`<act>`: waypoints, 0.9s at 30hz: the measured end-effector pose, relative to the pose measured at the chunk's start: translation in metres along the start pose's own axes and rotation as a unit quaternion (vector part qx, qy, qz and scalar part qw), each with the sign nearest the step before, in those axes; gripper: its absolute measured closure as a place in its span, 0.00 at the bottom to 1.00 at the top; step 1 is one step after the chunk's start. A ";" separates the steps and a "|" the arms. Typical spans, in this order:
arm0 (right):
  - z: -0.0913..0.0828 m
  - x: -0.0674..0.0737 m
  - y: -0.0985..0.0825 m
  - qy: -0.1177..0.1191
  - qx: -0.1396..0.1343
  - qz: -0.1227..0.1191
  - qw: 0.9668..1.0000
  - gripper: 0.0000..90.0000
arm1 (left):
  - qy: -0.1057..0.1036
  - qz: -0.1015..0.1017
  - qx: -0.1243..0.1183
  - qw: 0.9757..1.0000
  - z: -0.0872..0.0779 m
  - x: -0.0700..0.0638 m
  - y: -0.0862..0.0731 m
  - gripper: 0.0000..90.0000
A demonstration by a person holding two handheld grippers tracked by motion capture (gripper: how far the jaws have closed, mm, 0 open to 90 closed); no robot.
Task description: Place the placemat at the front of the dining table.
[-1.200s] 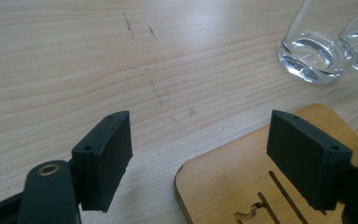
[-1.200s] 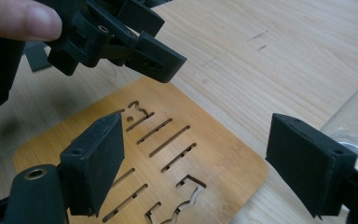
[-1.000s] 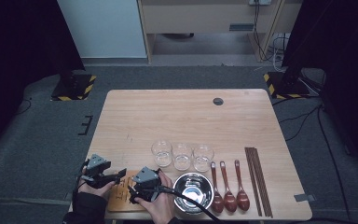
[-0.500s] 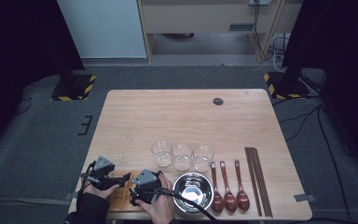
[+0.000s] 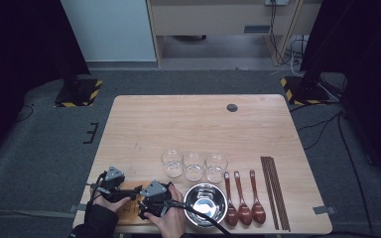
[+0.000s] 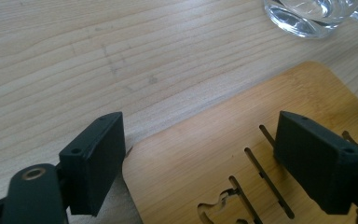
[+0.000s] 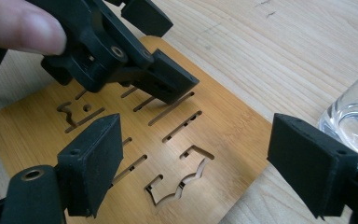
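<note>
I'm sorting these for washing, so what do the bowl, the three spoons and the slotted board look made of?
Bowl: polished metal, mirror-like reflections. Spoons: probably dark lacquered wood, glossy red-brown. Slotted board: apparently bamboo, pale matte grain with cut-outs.

Handheld grippers: appearance

Each gripper, left gripper (image 5: 113,184) and right gripper (image 5: 155,195), has a black body topped by a grey three-cornered plate. The fingers (image 6: 93,161) are flat, black, rectangular blocks with small screw holes. A black cable (image 5: 206,219) trails from the right gripper. The left hand's sleeve (image 5: 95,223) is black.
</note>
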State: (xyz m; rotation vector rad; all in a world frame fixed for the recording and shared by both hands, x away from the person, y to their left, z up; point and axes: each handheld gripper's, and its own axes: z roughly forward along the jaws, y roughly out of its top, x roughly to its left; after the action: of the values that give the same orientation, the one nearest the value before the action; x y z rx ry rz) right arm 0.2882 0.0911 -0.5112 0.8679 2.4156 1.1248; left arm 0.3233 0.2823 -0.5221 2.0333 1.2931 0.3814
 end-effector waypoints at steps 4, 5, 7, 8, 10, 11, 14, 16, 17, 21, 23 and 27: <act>0.000 0.001 0.000 0.000 0.000 0.000 1.000 0.19 | 0.000 0.005 0.004 1.000 0.001 -0.001 0.000 0.17; 0.000 0.001 0.000 0.000 0.001 0.002 1.000 0.19 | 0.000 0.003 0.004 1.000 0.002 0.000 0.000 0.17; 0.001 0.001 0.000 -0.002 0.002 0.003 1.000 0.19 | 0.000 0.001 0.004 1.000 0.002 0.000 0.000 0.16; 0.001 0.001 0.000 -0.003 0.003 0.003 1.000 0.19 | 0.000 0.001 0.003 1.000 0.002 0.000 0.000 0.16; 0.002 0.001 -0.001 -0.006 0.006 0.003 1.000 0.19 | 0.000 0.001 0.002 1.000 0.003 0.001 0.001 0.17; 0.002 0.001 -0.001 -0.006 0.007 0.004 1.000 0.19 | 0.000 0.002 0.002 1.000 0.003 0.001 0.001 0.17; 0.004 0.001 -0.001 -0.006 0.007 0.004 1.000 0.19 | -0.001 0.000 0.001 1.000 0.004 0.002 0.002 0.17; 0.005 0.001 -0.001 -0.007 0.009 0.006 1.000 0.19 | -0.001 -0.001 0.000 1.000 0.005 0.002 0.002 0.17; 0.006 0.002 -0.002 -0.008 0.011 0.008 1.000 0.19 | -0.002 -0.002 -0.001 1.000 0.006 0.003 0.002 0.17; 0.008 0.001 -0.002 -0.010 0.015 0.007 1.000 0.18 | -0.001 -0.002 -0.001 1.000 0.007 0.003 0.003 0.16; 0.010 0.001 -0.003 -0.010 0.018 0.007 1.000 0.18 | -0.001 -0.001 -0.001 1.000 0.007 0.003 0.003 0.16; 0.012 0.000 -0.005 -0.012 0.024 0.014 1.000 0.18 | -0.002 0.000 -0.003 1.000 0.008 0.003 0.004 0.16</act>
State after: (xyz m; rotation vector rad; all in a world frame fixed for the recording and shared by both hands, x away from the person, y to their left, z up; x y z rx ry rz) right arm 0.2927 0.0958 -0.5226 0.9273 2.4274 1.0651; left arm 0.3321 0.2811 -0.5254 2.0279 1.2892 0.3805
